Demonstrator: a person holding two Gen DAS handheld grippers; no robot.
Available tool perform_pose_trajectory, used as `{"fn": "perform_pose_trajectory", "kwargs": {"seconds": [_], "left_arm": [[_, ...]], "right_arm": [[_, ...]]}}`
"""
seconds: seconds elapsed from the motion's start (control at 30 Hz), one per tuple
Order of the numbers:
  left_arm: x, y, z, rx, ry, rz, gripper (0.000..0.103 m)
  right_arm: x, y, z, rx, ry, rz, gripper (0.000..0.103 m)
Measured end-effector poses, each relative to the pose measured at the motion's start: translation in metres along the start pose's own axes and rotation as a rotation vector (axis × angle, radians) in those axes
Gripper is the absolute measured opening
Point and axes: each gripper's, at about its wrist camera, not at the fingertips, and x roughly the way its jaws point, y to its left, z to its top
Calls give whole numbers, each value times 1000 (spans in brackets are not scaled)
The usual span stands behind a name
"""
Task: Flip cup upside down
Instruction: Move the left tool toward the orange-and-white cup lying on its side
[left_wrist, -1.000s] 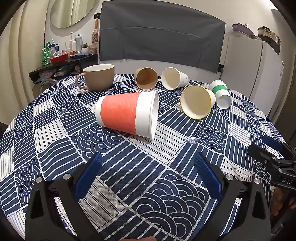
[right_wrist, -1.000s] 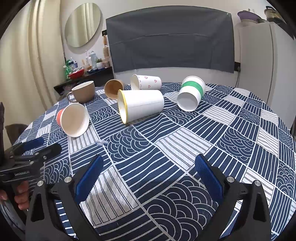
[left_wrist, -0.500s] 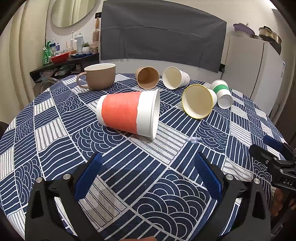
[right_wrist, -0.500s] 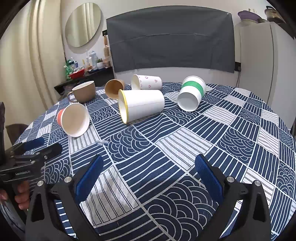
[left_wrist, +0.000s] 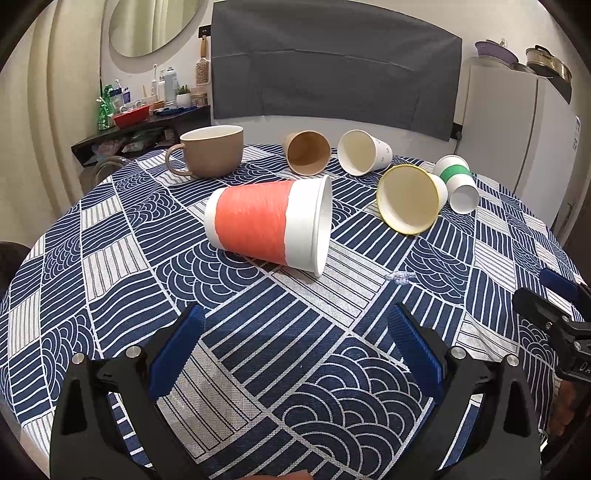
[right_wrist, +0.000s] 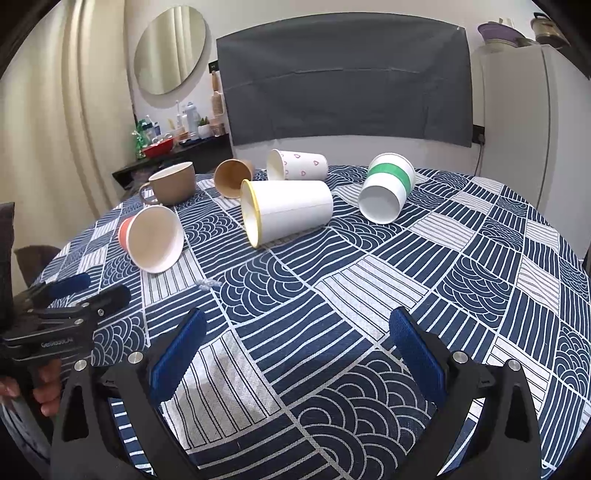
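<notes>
Several paper cups lie on their sides on the patterned table. An orange-banded cup (left_wrist: 269, 225) lies straight ahead of my left gripper (left_wrist: 295, 332), which is open and empty, some way short of it; it also shows in the right wrist view (right_wrist: 153, 238). A yellow-rimmed white cup (right_wrist: 288, 212) lies ahead of my right gripper (right_wrist: 295, 332), also open and empty. A green-banded cup (right_wrist: 386, 194), a heart-print cup (right_wrist: 299, 165) and a brown cup (right_wrist: 232, 178) lie farther back.
A tan ceramic mug (left_wrist: 212, 155) stands upright at the back left. A small clear scrap (left_wrist: 400, 277) lies on the blue-and-white tablecloth (left_wrist: 110, 280). A white fridge (left_wrist: 517, 122) stands at the right and a cluttered shelf (left_wrist: 136, 118) at the back left.
Both gripper views have shifted very slightly; the cups sit a touch lower and nearer in the left view. Nothing was grasped or moved.
</notes>
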Motion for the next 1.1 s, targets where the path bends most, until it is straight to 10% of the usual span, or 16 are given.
{"fn": "perform_pose_trajectory", "kwargs": {"seconds": [0.83, 1.1], "left_arm": [[18, 1, 28, -66, 57, 135, 97], [37, -2, 43, -67, 105, 193, 73]], "right_arm": [[-4, 4, 0, -40, -11, 82, 95], [-1, 3, 1, -30, 3, 132, 95]]}}
